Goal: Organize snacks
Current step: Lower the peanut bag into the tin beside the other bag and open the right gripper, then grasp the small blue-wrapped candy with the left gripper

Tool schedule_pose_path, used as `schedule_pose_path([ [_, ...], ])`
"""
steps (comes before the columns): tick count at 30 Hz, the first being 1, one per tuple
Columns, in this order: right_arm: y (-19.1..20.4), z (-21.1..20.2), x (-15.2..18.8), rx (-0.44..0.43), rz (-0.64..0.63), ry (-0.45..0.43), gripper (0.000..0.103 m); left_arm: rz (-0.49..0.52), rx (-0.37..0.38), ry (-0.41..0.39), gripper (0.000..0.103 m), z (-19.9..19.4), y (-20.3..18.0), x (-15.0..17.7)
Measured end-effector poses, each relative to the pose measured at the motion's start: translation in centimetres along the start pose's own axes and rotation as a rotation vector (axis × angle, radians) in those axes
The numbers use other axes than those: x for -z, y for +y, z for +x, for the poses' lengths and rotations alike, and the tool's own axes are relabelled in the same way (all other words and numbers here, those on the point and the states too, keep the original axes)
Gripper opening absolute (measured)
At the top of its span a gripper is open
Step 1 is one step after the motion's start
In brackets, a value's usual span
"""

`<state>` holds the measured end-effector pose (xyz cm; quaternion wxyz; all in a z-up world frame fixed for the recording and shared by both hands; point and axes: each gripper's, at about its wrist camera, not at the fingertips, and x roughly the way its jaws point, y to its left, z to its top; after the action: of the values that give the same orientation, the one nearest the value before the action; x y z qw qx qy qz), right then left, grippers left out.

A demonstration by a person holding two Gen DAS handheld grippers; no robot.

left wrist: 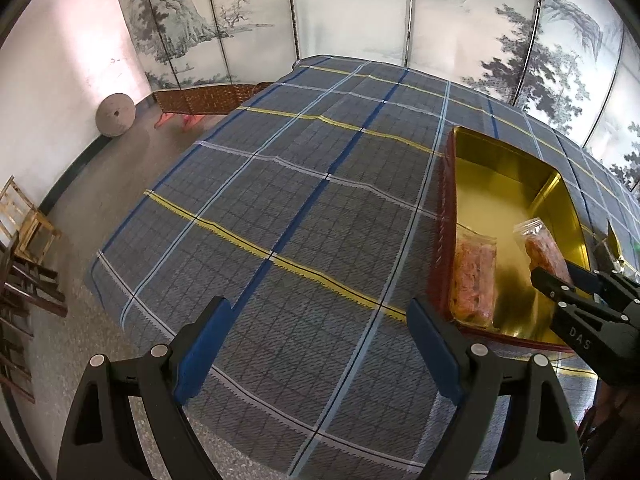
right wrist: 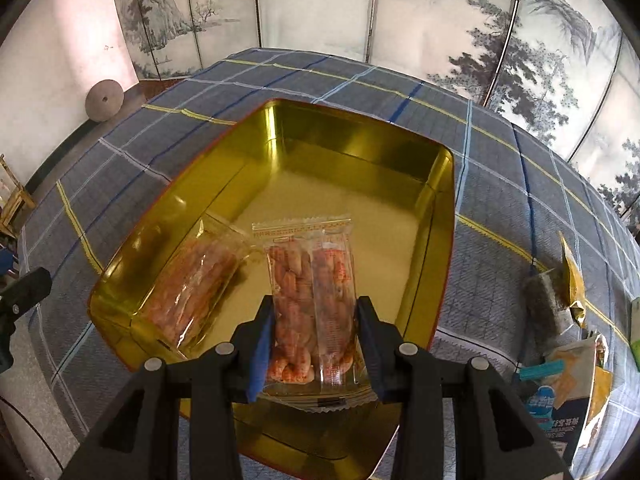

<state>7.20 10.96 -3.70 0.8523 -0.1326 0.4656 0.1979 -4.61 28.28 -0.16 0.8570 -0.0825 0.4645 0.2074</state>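
Observation:
A gold tin box (right wrist: 360,148) with red outer walls sits on the plaid tablecloth; it also shows in the left wrist view (left wrist: 516,160) at the right. One clear packet of orange shrimp snacks (right wrist: 192,288) lies inside along its left wall, also seen in the left wrist view (left wrist: 474,276). My right gripper (right wrist: 316,344) is shut on a second shrimp packet (right wrist: 312,300) and holds it above the box's near part; that gripper (left wrist: 560,276) and packet (left wrist: 542,244) show at the right of the left wrist view. My left gripper (left wrist: 316,348) is open and empty above the cloth, left of the box.
More snack packets lie on the cloth right of the box: a gold-topped dark one (right wrist: 556,300) and a pile of blue and yellow ones (right wrist: 568,384). A painted folding screen (left wrist: 360,8) stands behind the table. Wooden chairs (left wrist: 24,236) and a millstone (left wrist: 114,114) are at the left.

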Motion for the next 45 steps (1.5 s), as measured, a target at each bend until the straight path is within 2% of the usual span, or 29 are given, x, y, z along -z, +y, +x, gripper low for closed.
schedule_pose_path([
  [17,0.0,0.5,0.4,-0.014,-0.004,0.014,0.041,0.002,0.0,0.012,0.087,0.4,-0.1,0.3],
  [21,0.2,0.1,0.4,-0.004,-0.016,0.003,0.05,0.003,0.001,0.011,0.087,0.4,-0.2,0.4],
  [28,-1.1,-2.7,0.5,-0.046,0.018,-0.058,0.05,0.014,0.011,-0.006,0.087,-0.5,-1.2,0.3],
  [35,-6.6,-6.9,2.2,-0.001,0.09,-0.131,0.05,0.072,0.049,-0.021,0.087,-1.7,-4.5,0.1],
  [41,-14.2,-9.7,5.0,0.127,0.175,-0.155,0.05,0.142,0.103,-0.031,0.087,-2.9,-8.5,0.1],
  [45,-19.7,-10.3,7.7,0.226,0.246,-0.128,0.05,0.191,0.142,-0.03,0.087,-3.4,-11.4,0.3],
])
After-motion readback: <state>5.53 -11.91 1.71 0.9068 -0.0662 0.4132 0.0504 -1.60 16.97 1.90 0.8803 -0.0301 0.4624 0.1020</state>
